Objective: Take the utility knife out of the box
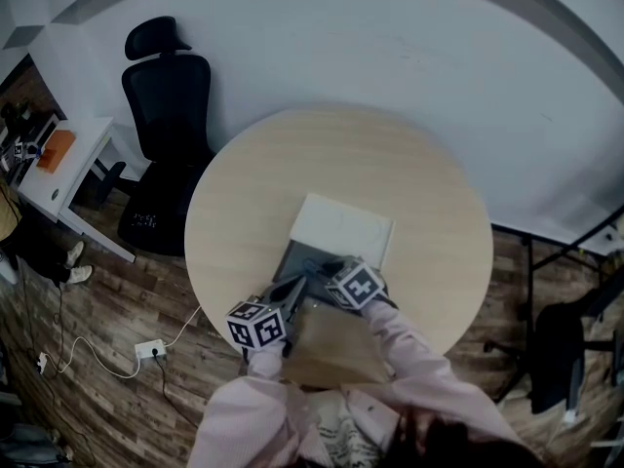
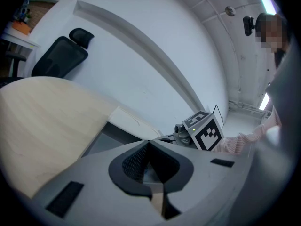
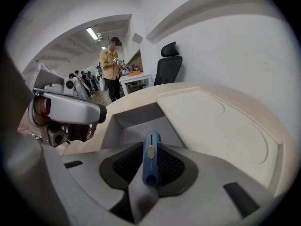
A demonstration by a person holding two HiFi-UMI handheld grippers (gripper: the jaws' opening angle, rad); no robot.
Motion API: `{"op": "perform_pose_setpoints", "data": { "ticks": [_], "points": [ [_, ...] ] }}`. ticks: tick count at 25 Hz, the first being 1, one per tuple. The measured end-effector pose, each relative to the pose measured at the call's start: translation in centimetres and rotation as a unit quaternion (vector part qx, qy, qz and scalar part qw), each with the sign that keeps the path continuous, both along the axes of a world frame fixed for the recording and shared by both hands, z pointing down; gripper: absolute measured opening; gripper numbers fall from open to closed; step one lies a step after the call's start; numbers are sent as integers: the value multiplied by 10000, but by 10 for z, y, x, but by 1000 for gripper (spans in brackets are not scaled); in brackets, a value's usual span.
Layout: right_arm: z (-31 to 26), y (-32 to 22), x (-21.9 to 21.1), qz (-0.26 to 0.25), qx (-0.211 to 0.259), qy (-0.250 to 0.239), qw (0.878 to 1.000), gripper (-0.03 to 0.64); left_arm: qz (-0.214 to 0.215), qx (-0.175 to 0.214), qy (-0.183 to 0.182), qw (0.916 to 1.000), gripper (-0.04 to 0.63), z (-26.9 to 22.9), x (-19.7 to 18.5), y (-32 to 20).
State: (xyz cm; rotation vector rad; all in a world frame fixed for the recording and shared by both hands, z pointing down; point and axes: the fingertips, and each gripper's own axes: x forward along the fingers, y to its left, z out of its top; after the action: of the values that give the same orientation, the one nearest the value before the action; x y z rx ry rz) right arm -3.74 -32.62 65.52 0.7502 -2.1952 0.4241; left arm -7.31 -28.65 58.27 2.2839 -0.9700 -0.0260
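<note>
An open box (image 1: pixel 304 257) with a grey inside stands on the round table (image 1: pixel 244 193), its pale lid (image 1: pixel 343 228) lying just behind it. A blue utility knife (image 3: pixel 150 161) lies lengthwise between the jaws of my right gripper (image 3: pixel 153 142), over the box's inside (image 3: pixel 136 121). The jaws stand slightly apart, close along both of its sides. My left gripper (image 2: pixel 149 144) is at the box's near left corner (image 1: pixel 291 291), shut on a thin tan edge that looks like the box's cardboard flap (image 2: pixel 157 199). The right gripper's marker cube (image 2: pixel 207 133) shows beyond it.
A brown cardboard panel (image 1: pixel 331 347) lies between the box and the person. A black office chair (image 1: pixel 168 115) stands behind the table at the left, beside a white desk (image 1: pixel 68 169). A power strip (image 1: pixel 149 349) lies on the floor. People stand in the background (image 3: pixel 110 67).
</note>
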Motion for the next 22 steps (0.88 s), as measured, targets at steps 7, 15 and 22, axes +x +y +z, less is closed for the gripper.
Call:
{"op": "perform_pose_setpoints", "data": {
  "ticks": [7,15,22],
  "points": [
    [1,8,-14,-205,-165,49,9996,172,-9,-12,16,10000,-2,0,1,1],
    [10,11,-18,-323,-216,277,9989,187,-55,-66,40,10000,-2,2,-3,4],
    [18,13,-25,-395,-261,382,9981,204,-62,-93,40,9999,-2,4,-5,7]
  ]
}}
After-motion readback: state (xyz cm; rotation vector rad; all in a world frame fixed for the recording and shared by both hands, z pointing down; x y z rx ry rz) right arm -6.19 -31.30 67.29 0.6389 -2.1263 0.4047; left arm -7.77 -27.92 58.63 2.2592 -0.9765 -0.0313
